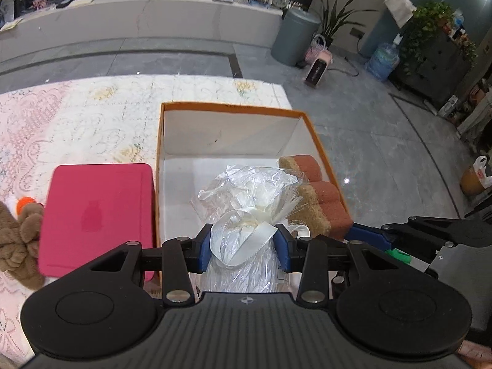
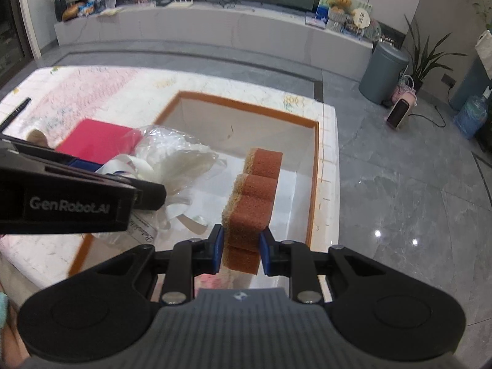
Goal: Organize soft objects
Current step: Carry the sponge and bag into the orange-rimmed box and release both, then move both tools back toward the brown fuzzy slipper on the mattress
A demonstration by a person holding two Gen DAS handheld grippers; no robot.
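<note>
My left gripper (image 1: 244,250) is shut on a clear plastic bag with a white ribbon (image 1: 246,212) and holds it over the open orange-rimmed white box (image 1: 233,109). My right gripper (image 2: 240,253) is shut on a ridged orange-brown sponge (image 2: 255,190) and holds it over the right side of the same box (image 2: 246,104). The sponge also shows in the left wrist view (image 1: 319,203), next to the bag. The bag also shows in the right wrist view (image 2: 172,156), at the left.
A pink flat case (image 1: 98,218) lies left of the box on the patterned rug (image 1: 77,117). A brown plush toy (image 1: 18,240) lies at the far left. Grey tiled floor (image 2: 399,200) lies right of the rug, with a grey bin (image 2: 382,73) and small heater (image 2: 399,113) beyond.
</note>
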